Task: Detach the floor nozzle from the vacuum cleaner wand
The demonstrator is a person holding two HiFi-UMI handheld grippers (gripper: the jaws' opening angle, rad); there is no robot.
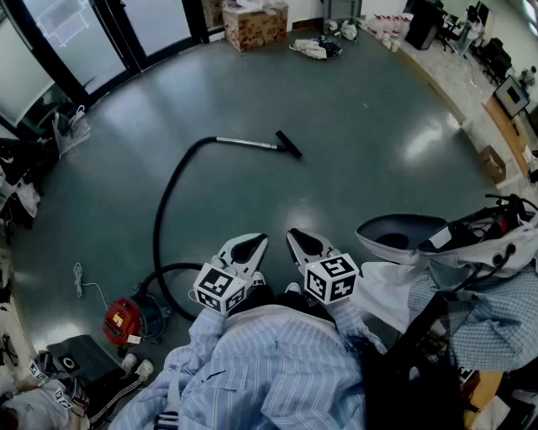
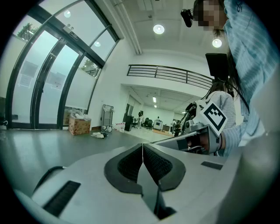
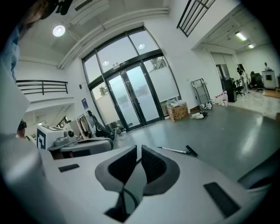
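Observation:
The vacuum's silver wand (image 1: 248,144) lies on the grey floor well ahead of me, with the black floor nozzle (image 1: 288,144) on its right end. A black hose (image 1: 165,210) curves from the wand back to the red vacuum body (image 1: 126,321) at lower left. In the right gripper view the wand (image 3: 173,150) and nozzle (image 3: 191,150) show far beyond the jaws. My left gripper (image 1: 252,240) (image 2: 142,146) and right gripper (image 1: 296,235) (image 3: 137,148) hang side by side near my body, both shut and empty, far from the nozzle.
A cardboard box (image 1: 255,25) and a pile of cloth (image 1: 315,48) sit at the far wall. Glass doors (image 1: 76,42) line the left. A grey round seat (image 1: 399,233) and cluttered gear stand at my right. A white cable (image 1: 80,277) lies near the vacuum.

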